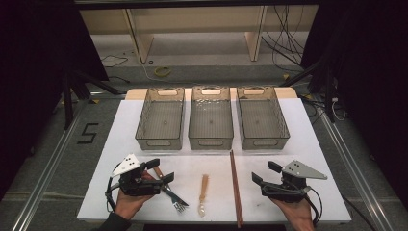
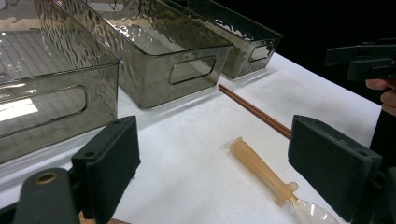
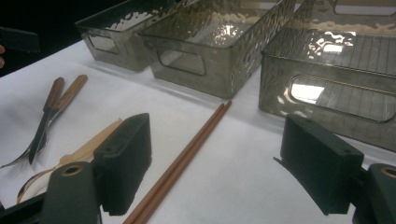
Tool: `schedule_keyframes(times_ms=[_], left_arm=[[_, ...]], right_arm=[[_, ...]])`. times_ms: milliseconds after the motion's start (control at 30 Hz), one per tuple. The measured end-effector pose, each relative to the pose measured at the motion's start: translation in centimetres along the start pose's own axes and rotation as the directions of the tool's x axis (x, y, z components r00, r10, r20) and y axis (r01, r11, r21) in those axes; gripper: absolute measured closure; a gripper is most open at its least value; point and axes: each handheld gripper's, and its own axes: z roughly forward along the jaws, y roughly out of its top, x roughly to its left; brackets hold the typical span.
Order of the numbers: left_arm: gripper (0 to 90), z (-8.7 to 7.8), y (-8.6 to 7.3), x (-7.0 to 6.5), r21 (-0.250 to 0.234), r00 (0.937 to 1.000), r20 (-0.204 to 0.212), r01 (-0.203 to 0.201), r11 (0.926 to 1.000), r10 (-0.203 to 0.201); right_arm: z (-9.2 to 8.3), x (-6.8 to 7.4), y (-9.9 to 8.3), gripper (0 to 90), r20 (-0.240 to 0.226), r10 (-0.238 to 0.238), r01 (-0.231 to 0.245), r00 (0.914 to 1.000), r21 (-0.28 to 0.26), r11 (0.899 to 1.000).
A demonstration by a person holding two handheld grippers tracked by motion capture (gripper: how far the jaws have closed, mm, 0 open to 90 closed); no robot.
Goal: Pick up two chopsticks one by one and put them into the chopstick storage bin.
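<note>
Across the lower part of the high view, my two tongs rest over the white table sheet (image 1: 317,144) with cutlery lying between them; my left gripper (image 1: 161,172) sits at lower left, jaws spread and holding nothing, directly above a wooden-handled fork (image 1: 179,204) and knife (image 1: 167,190) that lie crossed beneath it; my right gripper (image 1: 266,174) sits at lower right, jaws likewise spread and empty, just right of the chopsticks (image 1: 235,185); these lie as a close pair, running from below the bins toward the bottom edge of the frame; a translucent plastic spoon (image 1: 203,195) with an amber handle lies at lower centre, between the fork and the chopsticks, apart from both; in the left gripper view the spoon (image 2: 271,179) appears between my jaws but clear of the pads; three smoked plastic bins stand side by side across the middle of the high view: left bin (image 1: 160,139), middle bin (image 1: 210,140), right bin (image 1: 263,140); each is empty.
</note>
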Motion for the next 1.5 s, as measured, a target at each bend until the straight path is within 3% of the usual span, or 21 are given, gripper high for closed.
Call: schedule_keyframes(times_ms=[300,433,467,533,567,600,667,700,767,800,1000,1033,1067,1133,1200,1267,1300,1400,1500], left_arm=[[16.0,0.0,0.0,0.1,-0.001,1.0,-0.001,0.004,1.0,-0.004],[16.0,0.0,0.0,0.1,-0.001,1.0,-0.006,0.0,1.0,0.0],[16.0,0.1,0.0,0.1,-0.001,1.0,-0.007,-0.001,1.0,0.001],[16.0,0.1,0.0,0.2,0.0,1.0,-0.007,-0.002,1.0,0.002],[16.0,0.1,0.0,0.2,0.0,1.0,-0.008,-0.001,1.0,0.001],[16.0,0.1,0.0,0.2,0.001,1.0,-0.008,0.0,1.0,0.0],[16.0,0.1,0.0,0.2,0.002,1.0,-0.009,-0.003,1.0,0.003],[16.0,0.1,0.0,0.2,0.002,0.9999,-0.01,-0.004,1.0,0.004],[16.0,0.1,0.0,0.2,0.002,0.9999,-0.012,-0.007,1.0,0.008],[16.0,0.2,0.0,0.2,0.003,0.9999,-0.013,-0.007,1.0,0.007],[16.0,0.2,0.0,0.2,0.006,0.9999,-0.015,-0.008,0.9999,0.009],[16.0,0.2,0.0,0.2,0.006,0.9998,-0.015,-0.009,0.9999,0.009],[16.0,0.2,0.0,0.2,0.006,0.9998,-0.016,-0.009,0.9999,0.009],[16.0,0.2,0.0,0.2,0.01,0.9998,-0.018,-0.009,0.9999,0.009],[16.0,0.2,0.0,0.2,0.011,0.9998,-0.017,-0.009,0.9999,0.01],[16.0,0.2,0.0,0.3,0.01,0.9998,-0.017,-0.01,0.9999,0.01],[16.0,0.1,0.0,0.3,0.01,0.9998,-0.017,-0.01,0.9999,0.01],[16.0,0.1,0.0,0.3,0.009,0.9998,-0.018,-0.011,0.9999,0.011],[16.0,0.1,0.0,0.3,0.008,0.9998,-0.019,-0.009,0.9999,0.009]], right_arm=[[-0.1,0.0,0.7,26.5,0.025,-0.003,0.002,0.9997,0.04,0.999],[0.1,0.3,1.0,26.6,0.03,-0.022,0.019,0.9993,0.082,0.996],[0.2,0.4,1.4,26.5,0.025,-0.024,0.021,0.9994,0.114,0.993],[0.3,0.5,1.6,26.6,0.026,-0.034,0.031,0.9991,0.126,0.992],[0.5,0.7,2.1,27.0,0.019,-0.049,0.045,0.9986,0.166,0.985],[0.5,0.7,2.1,27.0,0.019,-0.049,0.045,0.9986,0.166,0.985],[1.1,1.2,3.0,28.6,0.024,-0.091,0.084,0.9955,0.228,0.97],[1.1,1.2,3.0,28.6,0.024,-0.091,0.084,0.9955,0.228,0.97],[1.7,1.8,3.7,28.6,0.014,-0.12,0.11,0.9927,0.3,0.948],[1.7,1.8,3.7,28.6,0.014,-0.12,0.11,0.9927,0.3,0.948],[3.2,2.7,4.1,30.6,0.005,-0.184,0.165,0.983,0.42,0.892],[3.4,2.9,4.2,30.8,0.002,-0.193,0.173,0.9812,0.433,0.885],[3.4,2.9,4.2,30.8,0.002,-0.193,0.173,0.9812,0.433,0.885],[3.8,3.2,4.1,30.8,-0.011,-0.2,0.183,0.9797,0.46,0.869],[4.3,3.5,4.1,30.8,-0.017,-0.219,0.198,0.9755,0.495,0.846],[4.7,3.7,3.9,30.9,-0.016,-0.229,0.204,0.9734,0.515,0.833],[5.2,3.8,3.8,31.1,-0.024,-0.23,0.207,0.9728,0.533,0.82],[5.4,3.8,3.7,31.9,-0.025,-0.229,0.205,0.973,0.547,0.812],[5.9,3.8,3.5,34.7,-0.026,-0.226,0.2,0.9737,0.574,0.794]])
